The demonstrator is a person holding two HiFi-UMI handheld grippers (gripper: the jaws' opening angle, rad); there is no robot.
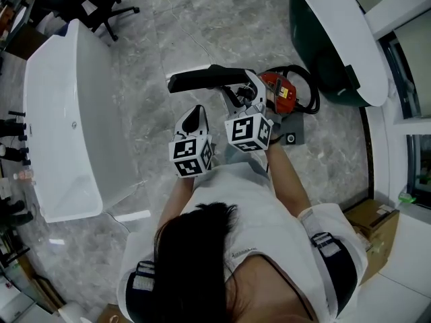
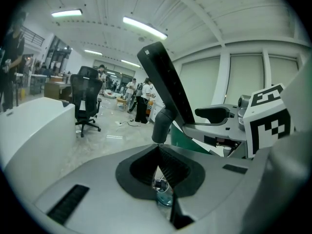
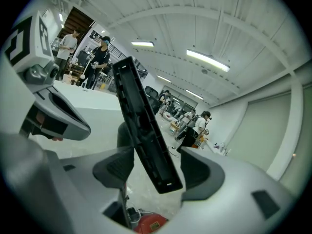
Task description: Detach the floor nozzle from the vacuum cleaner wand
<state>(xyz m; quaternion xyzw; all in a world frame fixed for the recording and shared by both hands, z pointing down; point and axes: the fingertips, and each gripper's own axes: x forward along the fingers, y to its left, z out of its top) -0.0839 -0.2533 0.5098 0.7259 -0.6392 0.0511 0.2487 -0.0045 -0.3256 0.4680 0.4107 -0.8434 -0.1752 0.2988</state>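
Head view, steeply downward: a person above a grey stone floor [image 1: 148, 113], a gripper in each hand. Left gripper [image 1: 196, 111] just short of the black floor nozzle [image 1: 209, 79]. Right gripper [image 1: 246, 91] at the nozzle's right end, close beside the left one. Just past the right jaws, a red vacuum body [image 1: 279, 93] on the floor. Well off to the left of both grippers, a long white counter [image 1: 60, 113].

Left gripper view: left gripper [image 2: 158, 149] with jaws pressed together, tips meeting, nothing pinched. Directly beyond and above the tips, the floor nozzle [image 2: 163, 84], rising at a slant on a grey neck [image 2: 162, 126]. To the right of the jaws, the right gripper [image 2: 217, 114] with its marker cube.

Right gripper view: right gripper [image 3: 157, 165] with jaws spread wide. Between them, the floor nozzle [image 3: 144, 130], slanted, lower end down in the gap and nearer the left pad. Contact with that pad impossible to judge; right pad clear of the nozzle. Below the jaws, the red vacuum body [image 3: 151, 225]. Up and to the left, the left gripper [image 3: 61, 115].
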